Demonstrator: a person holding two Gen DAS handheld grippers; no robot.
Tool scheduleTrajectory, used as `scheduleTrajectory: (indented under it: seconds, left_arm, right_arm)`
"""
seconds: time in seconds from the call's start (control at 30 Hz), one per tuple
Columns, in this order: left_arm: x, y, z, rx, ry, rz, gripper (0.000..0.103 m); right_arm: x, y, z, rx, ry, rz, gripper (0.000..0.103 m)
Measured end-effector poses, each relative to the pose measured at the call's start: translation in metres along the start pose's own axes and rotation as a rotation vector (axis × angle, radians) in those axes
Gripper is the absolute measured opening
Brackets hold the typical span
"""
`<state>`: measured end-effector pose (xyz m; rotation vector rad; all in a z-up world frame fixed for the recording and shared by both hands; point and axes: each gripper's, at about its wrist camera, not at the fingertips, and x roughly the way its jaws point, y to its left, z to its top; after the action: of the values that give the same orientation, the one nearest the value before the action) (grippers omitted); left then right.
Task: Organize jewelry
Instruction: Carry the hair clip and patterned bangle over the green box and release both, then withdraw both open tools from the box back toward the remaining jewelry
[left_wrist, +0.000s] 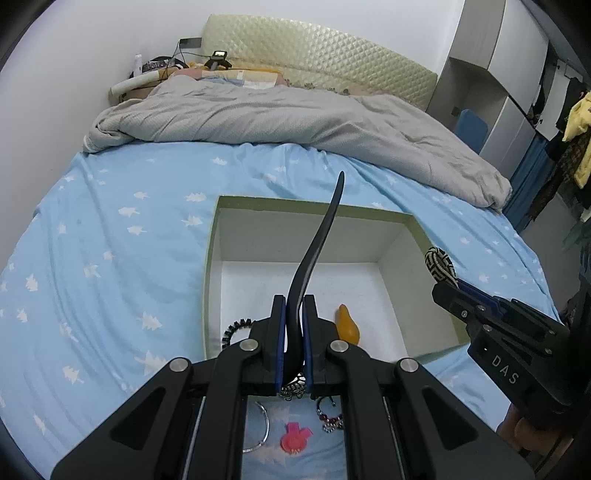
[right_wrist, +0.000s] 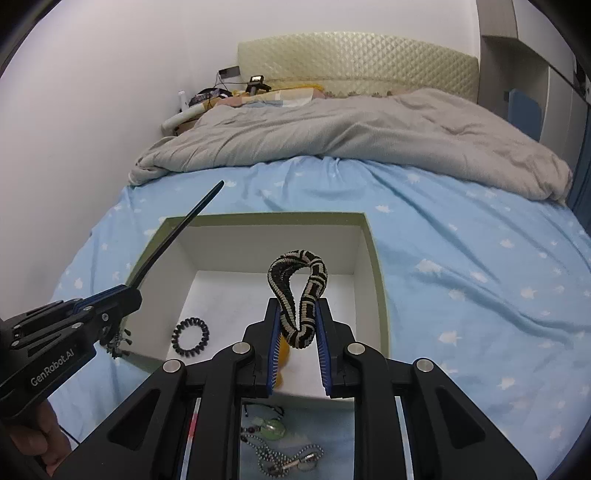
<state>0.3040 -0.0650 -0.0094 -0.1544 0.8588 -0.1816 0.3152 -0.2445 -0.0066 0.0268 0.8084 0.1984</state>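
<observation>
My left gripper (left_wrist: 294, 343) pinches a black hair stick (left_wrist: 317, 251) over the open box (left_wrist: 417, 225) for dropping in; my right gripper (right_wrist: 297, 332) clamps a striped woven bracelet (right_wrist: 299, 291) above it. A coil hair tie (right_wrist: 191, 336) already lies inside.

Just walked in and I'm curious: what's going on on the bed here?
Someone is sorting jewelry into an open white box on the bed. The left hand-held gripper is shut on a long black hair stick; the right hand-held gripper clamps a black-and-cream beaded bracelet above the box. A black spiral hair tie and an orange piece already lie inside.
</observation>
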Motion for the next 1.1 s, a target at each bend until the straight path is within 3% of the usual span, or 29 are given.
scheduleTrajectory:
  seconds: [0.13,0.2,0.37,0.43,0.5,0.6,0.83,1.1]
  left_arm:
    - [0.01,-0.001,0.001,-0.002,0.013,0.003,0.008]
    - [0.01,-0.001,0.001,-0.003,0.013,0.005,0.008]
    - [0.005,-0.002,0.005,0.004,0.012,-0.007,0.011]
    - [-0.003,-0.002,0.006,0.012,0.002,-0.007,0.026]
    - [-0.015,-0.002,0.006,0.009,-0.016,0.0,0.059]
    - [-0.036,-0.002,0.007,0.014,-0.047,-0.002,0.06]
    - [-0.096,-0.004,0.003,0.035,-0.112,-0.019,0.06]
    - [-0.166,-0.006,-0.027,0.066,-0.167,-0.04,0.06]
  right_arm:
    - [0.01,-0.002,-0.002,0.0,0.015,0.012,0.022]
    - [0.012,-0.003,0.0,0.012,0.018,0.022,0.03]
    - [0.0,-0.004,0.003,0.014,0.004,0.027,0.031]
    - [-0.009,-0.003,0.004,0.022,-0.008,0.025,0.034]
    - [-0.019,-0.002,0.004,0.027,-0.018,0.02,0.039]
    - [-0.041,-0.001,0.004,0.032,-0.04,0.008,0.046]
    - [-0.108,0.012,-0.002,0.026,-0.124,-0.013,0.047]
    - [-0.182,0.035,-0.038,0.039,-0.193,-0.017,0.047]
